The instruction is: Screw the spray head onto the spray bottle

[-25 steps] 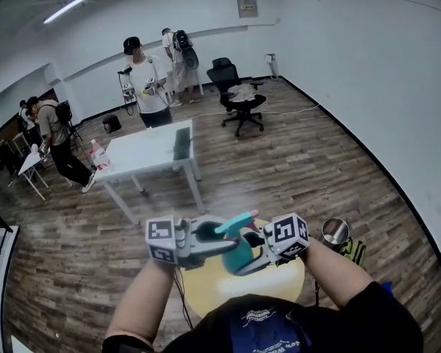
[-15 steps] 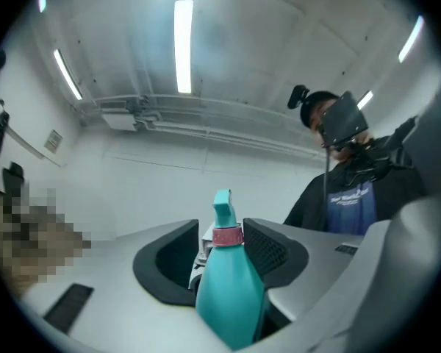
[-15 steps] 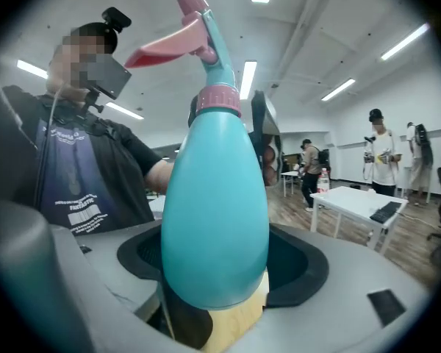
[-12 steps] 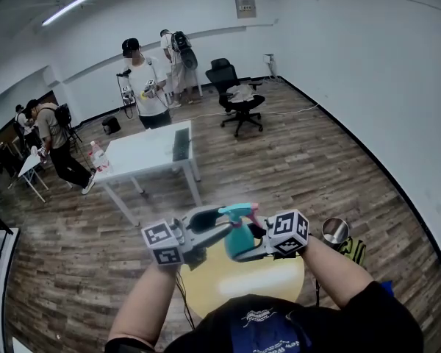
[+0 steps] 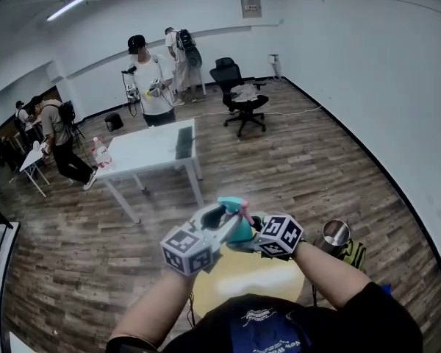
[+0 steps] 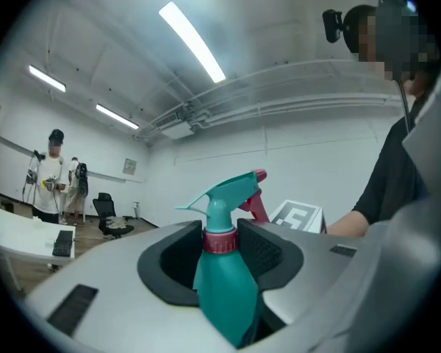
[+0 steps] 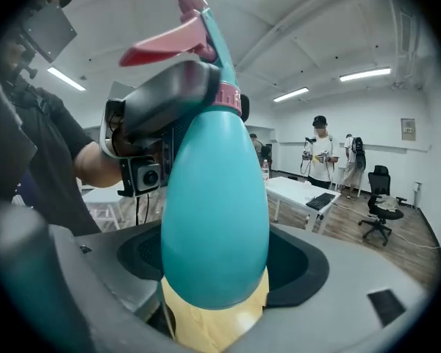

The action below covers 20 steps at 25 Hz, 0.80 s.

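A teal spray bottle point(image 5: 241, 230) is held in the air over a round yellow table point(image 5: 272, 285). My right gripper point(image 5: 244, 237) is shut on its wide body point(image 7: 214, 204), which fills the gap between the jaws point(image 7: 220, 259). The teal spray head point(image 6: 224, 193), with a pink trigger and pink collar point(image 6: 220, 241), sits on the bottle's neck. My left gripper point(image 6: 220, 243) comes in from the left point(image 5: 224, 215); its jaws are closing, and the dark pads touch the collar on both sides. The bottle's base is hidden inside the right gripper.
A white table point(image 5: 147, 149) with a keyboard stands ahead on the wooden floor, a black office chair point(image 5: 239, 98) behind it. Several people point(image 5: 151, 79) stand at the back and left. A metal cup point(image 5: 335, 232) sits by my right forearm.
The left gripper has swung round the bottle's neck, its marker cube dropping lower and to the right. The bottle and spray head have tipped further away from me and risen a little.
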Available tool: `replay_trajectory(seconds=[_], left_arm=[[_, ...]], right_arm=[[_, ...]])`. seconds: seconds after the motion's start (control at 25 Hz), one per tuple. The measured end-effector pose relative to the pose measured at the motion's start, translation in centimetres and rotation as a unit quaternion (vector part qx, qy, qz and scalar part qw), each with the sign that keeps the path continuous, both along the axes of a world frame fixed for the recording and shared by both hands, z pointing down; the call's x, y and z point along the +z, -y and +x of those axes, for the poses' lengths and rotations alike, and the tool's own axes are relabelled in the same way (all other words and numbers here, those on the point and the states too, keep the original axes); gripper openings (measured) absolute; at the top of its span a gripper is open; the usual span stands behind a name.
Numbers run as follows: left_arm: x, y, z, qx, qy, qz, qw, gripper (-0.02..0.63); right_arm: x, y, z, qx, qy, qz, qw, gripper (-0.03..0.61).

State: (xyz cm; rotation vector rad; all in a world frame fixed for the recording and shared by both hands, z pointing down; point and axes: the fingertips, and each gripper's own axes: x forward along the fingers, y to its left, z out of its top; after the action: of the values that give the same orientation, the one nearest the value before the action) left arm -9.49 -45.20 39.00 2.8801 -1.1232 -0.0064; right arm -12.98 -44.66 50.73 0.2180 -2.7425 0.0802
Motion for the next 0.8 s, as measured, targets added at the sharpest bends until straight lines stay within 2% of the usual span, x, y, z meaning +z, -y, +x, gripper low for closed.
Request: replay_trajectory(seconds=[0.08,0.16,0.24,0.32,0.4,0.48,0.52,0.6,0.68,0.72,0.76,0.8], left_arm=[[-0.3,-0.4,-0.3,0.013,-0.002,0.011,0.9999,0.166],[-0.1,-0.9,-0.5,0.050,-0.003,0.015,0.9986,0.166],[-0.2,-1.7,0.1,0.103,0.000,0.019,0.9945,0.166],[-0.4,-3.3,0.7,0.174,-0.002,0.018,0.9845,0.166],[-1.1,-5.3,1.1,0.251,-0.012,0.010,0.9678,0.167],[-1.7,-7.4,1.3,0.329,-0.026,0.013,0.9440,0.167],[-2.0,-8.6,1.3,0.369,-0.037,0.018,0.9284,0.169],[-2.6,-11.3,1.3,0.447,-0.065,0.028,0.8917,0.170],[-3.0,-13.4,1.3,0.507,-0.092,0.030,0.8563,0.170],[-3.3,-13.7,1.4,0.521,-0.108,0.029,0.8461,0.170],[-3.6,-13.5,1.5,0.520,-0.123,0.028,0.8448,0.173],[-3.9,-12.6,1.6,0.503,-0.135,0.028,0.8535,0.178]], right_arm=[[-0.2,-0.7,-0.5,-0.011,0.005,-0.004,1.000,0.365],[-0.5,-1.4,-0.7,-0.034,0.010,-0.007,0.999,0.364],[-0.9,-2.5,-0.4,-0.070,0.017,-0.011,0.997,0.362],[-1.3,-4.2,0.0,-0.119,0.027,-0.017,0.992,0.360],[-1.8,-6.3,0.2,-0.176,0.037,-0.024,0.983,0.359],[-2.6,-8.7,0.2,-0.236,0.050,-0.027,0.970,0.359],[-2.8,-10.0,0.3,-0.266,0.056,-0.027,0.962,0.359],[-3.4,-12.7,0.6,-0.327,0.064,-0.026,0.943,0.359],[-4.1,-15.2,1.0,-0.376,0.070,-0.028,0.924,0.359],[-4.4,-15.7,1.2,-0.387,0.075,-0.030,0.918,0.359],[-4.6,-15.6,1.2,-0.387,0.081,-0.034,0.918,0.359],[-4.7,-14.7,1.2,-0.374,0.086,-0.037,0.923,0.359]])
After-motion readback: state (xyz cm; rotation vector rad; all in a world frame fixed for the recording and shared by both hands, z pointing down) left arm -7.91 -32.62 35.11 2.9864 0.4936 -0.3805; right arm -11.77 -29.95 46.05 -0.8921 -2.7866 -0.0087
